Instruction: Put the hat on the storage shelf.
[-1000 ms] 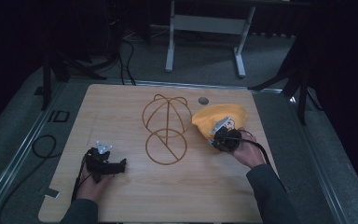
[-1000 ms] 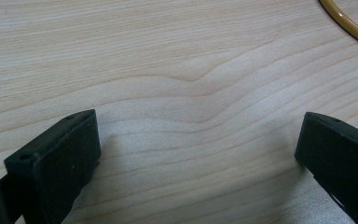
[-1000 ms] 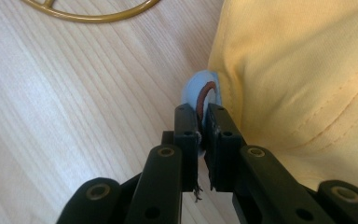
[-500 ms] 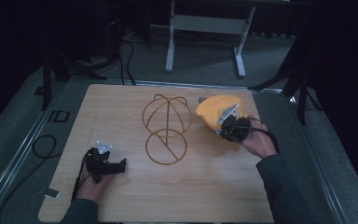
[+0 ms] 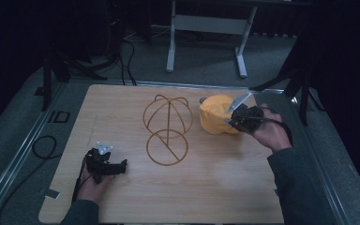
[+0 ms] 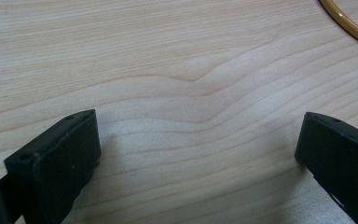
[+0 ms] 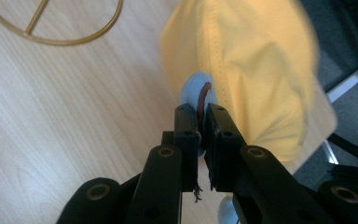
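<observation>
A yellow cap (image 5: 215, 115) is at the right of the wooden table (image 5: 243, 187), beside a gold wire hat stand (image 5: 167, 126). My right gripper (image 5: 232, 119) is shut on the cap's edge. In the right gripper view the jaws (image 7: 201, 112) pinch a blue-lined rim with a brown band, the yellow cap (image 7: 256, 70) hanging past them, and the stand's base ring (image 7: 74, 37) lies at top left. My left gripper (image 5: 122, 165) rests near the table's front left, open. Its jaws (image 6: 200, 144) stand wide apart over bare wood, with a bit of the gold ring (image 6: 349, 25) at top right.
A small grey round object (image 5: 202, 100) lies on the table just behind the cap. A metal frame (image 5: 206, 23) stands on the floor beyond the table. Cables (image 5: 42, 145) lie on the floor at the left. The table's right edge is close to my right hand.
My right gripper has moved away from me and slightly right, drawing the cap up into a rounder, bunched shape. The left gripper has stayed put.
</observation>
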Demonstrator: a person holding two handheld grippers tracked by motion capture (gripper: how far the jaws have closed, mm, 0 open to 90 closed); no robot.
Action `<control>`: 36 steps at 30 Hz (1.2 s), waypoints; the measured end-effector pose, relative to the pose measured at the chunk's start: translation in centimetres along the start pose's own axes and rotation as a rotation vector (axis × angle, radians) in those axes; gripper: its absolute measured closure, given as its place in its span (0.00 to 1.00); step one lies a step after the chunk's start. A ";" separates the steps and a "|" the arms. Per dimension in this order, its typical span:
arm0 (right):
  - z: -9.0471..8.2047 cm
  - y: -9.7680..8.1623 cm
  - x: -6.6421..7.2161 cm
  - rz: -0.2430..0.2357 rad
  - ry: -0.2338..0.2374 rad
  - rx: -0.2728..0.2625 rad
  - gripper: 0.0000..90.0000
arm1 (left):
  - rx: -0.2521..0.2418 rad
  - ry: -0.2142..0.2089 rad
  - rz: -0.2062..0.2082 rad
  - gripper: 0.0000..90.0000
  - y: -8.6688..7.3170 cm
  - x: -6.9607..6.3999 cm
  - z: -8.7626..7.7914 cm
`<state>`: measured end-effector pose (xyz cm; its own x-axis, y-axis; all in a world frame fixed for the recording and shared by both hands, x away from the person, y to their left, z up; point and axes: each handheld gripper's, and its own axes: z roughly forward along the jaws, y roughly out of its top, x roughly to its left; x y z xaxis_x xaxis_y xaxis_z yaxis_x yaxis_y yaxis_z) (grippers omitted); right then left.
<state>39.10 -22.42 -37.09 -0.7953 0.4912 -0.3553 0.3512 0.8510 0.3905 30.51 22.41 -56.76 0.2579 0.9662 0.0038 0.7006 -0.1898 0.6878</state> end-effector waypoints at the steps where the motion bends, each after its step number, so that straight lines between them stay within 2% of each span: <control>1: -0.3 0.2 -0.1 0.002 -0.007 -0.004 0.94 | 0.000 0.000 0.000 0.00 0.0 0.0 0.0; 5: -1.3 1.2 -0.3 -0.011 -0.049 -0.002 0.93 | 0.000 0.000 0.000 0.00 0.0 0.0 0.0; 11: -1.5 3.1 -0.2 -0.026 -0.066 0.001 0.93 | 0.000 -0.001 0.000 0.00 0.0 0.0 0.0; 13: -1.3 3.4 -0.1 -0.027 -0.058 0.005 0.92 | 0.000 0.000 -0.001 0.00 0.0 0.0 0.0; 15: -0.6 4.1 0.3 -0.020 -0.030 -0.004 0.87 | 0.000 -0.001 0.000 0.00 0.0 0.0 0.0; 19: 0.6 4.4 0.6 -0.017 -0.005 0.010 0.79 | -0.002 0.000 0.000 0.00 0.0 0.0 0.0; 23: 1.2 4.1 0.5 -0.002 0.010 0.024 0.78 | -0.002 0.000 0.000 0.00 0.0 0.0 0.0; 26: 2.2 3.8 0.5 0.005 0.045 0.049 0.77 | 0.000 0.001 0.002 0.00 0.0 0.0 0.0; 33: 3.5 3.8 0.4 0.012 0.080 0.085 0.76 | -0.002 0.001 0.000 0.00 0.0 0.0 0.0; 36: 4.1 3.9 0.4 0.013 0.114 0.119 0.71 | -0.002 0.001 0.000 0.00 0.0 0.0 0.0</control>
<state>42.23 -18.14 -39.22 -0.8387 0.4840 -0.2495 0.4127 0.8639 0.2887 30.51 22.41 -56.77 0.2574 0.9663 0.0043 0.6994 -0.1894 0.6892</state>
